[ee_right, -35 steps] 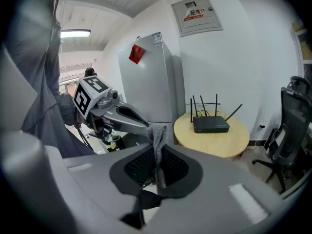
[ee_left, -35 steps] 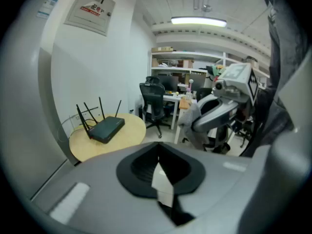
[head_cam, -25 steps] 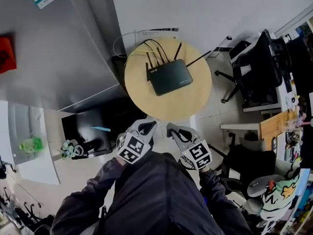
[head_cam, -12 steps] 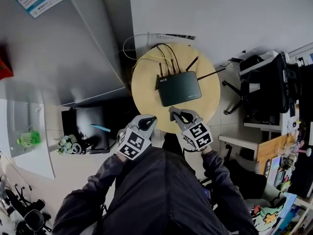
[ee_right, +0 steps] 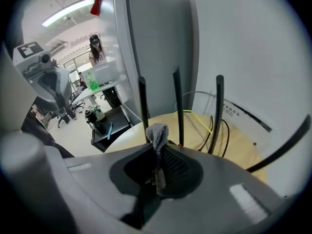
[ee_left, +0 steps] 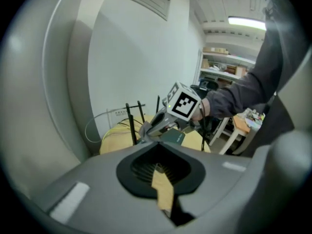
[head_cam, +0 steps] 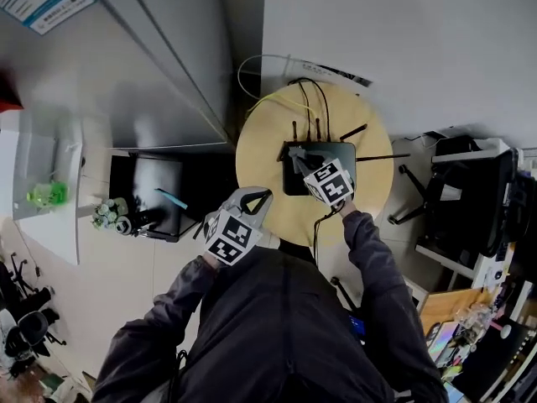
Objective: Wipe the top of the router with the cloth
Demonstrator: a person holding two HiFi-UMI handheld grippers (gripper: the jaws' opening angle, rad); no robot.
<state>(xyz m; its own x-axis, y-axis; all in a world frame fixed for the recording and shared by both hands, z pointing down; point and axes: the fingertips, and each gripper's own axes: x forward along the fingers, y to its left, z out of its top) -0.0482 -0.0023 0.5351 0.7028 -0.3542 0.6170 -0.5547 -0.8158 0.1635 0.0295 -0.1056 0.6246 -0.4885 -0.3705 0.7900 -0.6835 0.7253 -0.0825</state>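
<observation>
A black router [head_cam: 340, 152] with several upright antennas [ee_right: 178, 106] lies on a round wooden table [head_cam: 369, 200]. My right gripper [head_cam: 295, 156] is over the router's left part, and its marker cube hides much of the top. Its jaws [ee_right: 158, 150] are shut on a small grey cloth [ee_right: 158, 131], which pokes up just before the antennas. In the left gripper view, the right gripper's tip [ee_left: 146, 129] and cloth touch the router [ee_left: 174, 137] near the antennas. My left gripper [head_cam: 257, 198] hangs shut at the table's near edge, holding nothing; only a tan slit shows between its jaws [ee_left: 161, 172].
Black and yellow cables [head_cam: 277, 97] run off the table's back toward the wall. A grey cabinet [head_cam: 151, 74] stands to the left, with a low black stand [head_cam: 155, 196] beside it. An office chair [head_cam: 470, 200] is at right. A person [ee_right: 95, 48] stands far off.
My right gripper has reached forward from near my body to over the router with the cloth. The left gripper has stayed near the table's front edge. The head view has shifted.
</observation>
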